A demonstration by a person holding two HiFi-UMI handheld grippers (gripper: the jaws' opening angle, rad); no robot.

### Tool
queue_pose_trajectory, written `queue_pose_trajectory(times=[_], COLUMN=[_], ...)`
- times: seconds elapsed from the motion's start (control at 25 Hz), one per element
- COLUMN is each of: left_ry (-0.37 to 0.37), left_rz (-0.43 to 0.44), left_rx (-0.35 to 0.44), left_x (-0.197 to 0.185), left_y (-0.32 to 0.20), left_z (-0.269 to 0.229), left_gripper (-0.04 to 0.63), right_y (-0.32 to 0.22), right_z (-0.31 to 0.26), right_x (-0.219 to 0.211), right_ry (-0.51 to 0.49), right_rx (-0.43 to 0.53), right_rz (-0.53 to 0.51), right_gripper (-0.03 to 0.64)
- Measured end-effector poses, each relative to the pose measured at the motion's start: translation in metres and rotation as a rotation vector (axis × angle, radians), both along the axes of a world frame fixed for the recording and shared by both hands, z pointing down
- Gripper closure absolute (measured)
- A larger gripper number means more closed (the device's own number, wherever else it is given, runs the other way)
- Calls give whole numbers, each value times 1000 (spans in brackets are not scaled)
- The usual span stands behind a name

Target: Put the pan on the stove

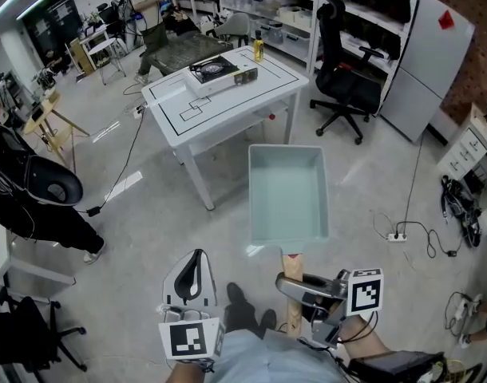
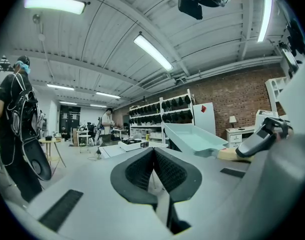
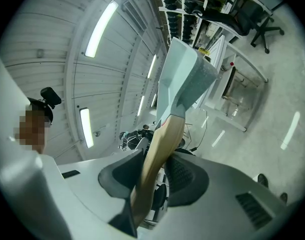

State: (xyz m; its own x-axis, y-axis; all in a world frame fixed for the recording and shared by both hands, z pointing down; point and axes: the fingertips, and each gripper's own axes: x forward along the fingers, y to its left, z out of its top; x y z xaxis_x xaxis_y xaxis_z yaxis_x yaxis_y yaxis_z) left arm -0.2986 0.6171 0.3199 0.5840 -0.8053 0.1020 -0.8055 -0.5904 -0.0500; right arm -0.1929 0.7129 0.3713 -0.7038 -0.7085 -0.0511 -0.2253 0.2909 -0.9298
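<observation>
A pale teal rectangular pan (image 1: 287,194) with a wooden handle (image 1: 292,263) hangs in the air over the floor, short of the table. My right gripper (image 1: 296,284) is shut on that handle; in the right gripper view the handle (image 3: 160,154) runs between the pads and the pan (image 3: 185,79) points up and away. A portable stove (image 1: 213,70) sits on the white table (image 1: 227,110) farther ahead. My left gripper (image 1: 195,260) is low on the left, shut and empty, with its pads (image 2: 165,171) touching. From the left gripper view the pan (image 2: 195,136) shows to the right.
A yellow bottle (image 1: 259,49) stands on the table beyond the stove. A black office chair (image 1: 347,78) and shelving stand at the back right. A power strip with cables (image 1: 397,236) lies on the floor. A person in black (image 1: 28,190) stands at the left.
</observation>
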Motion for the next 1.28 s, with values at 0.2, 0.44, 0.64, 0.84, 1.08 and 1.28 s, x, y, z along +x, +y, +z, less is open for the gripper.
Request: queue_pose_trajectory(times=[0.2, 0.44, 0.64, 0.84, 1.08, 1.28], left_ry=[-21, -19, -3, -3, 1, 9], left_rz=[-1, 19, 20, 20, 23, 31], left_rx=[-18, -47, -60, -45, -6, 29], left_x=[10, 32, 49, 62, 71, 78], left_y=[-20, -70, -131, -197, -269, -315], left_z=[5, 18, 21, 16, -4, -19], left_gripper=[577, 577, 577, 577, 577, 577], right_y=[-18, -66, -124, -187, -264, -317], right_z=[2, 15, 21, 20, 7, -6], right_x=[12, 29, 43, 51, 60, 70], right_ry=[1, -16, -27, -38, -51, -50], right_rx=[-21, -44, -54, -54, -36, -7], right_rz=[7, 12, 15, 5, 4, 20], right_gripper=[469, 469, 469, 469, 469, 469])
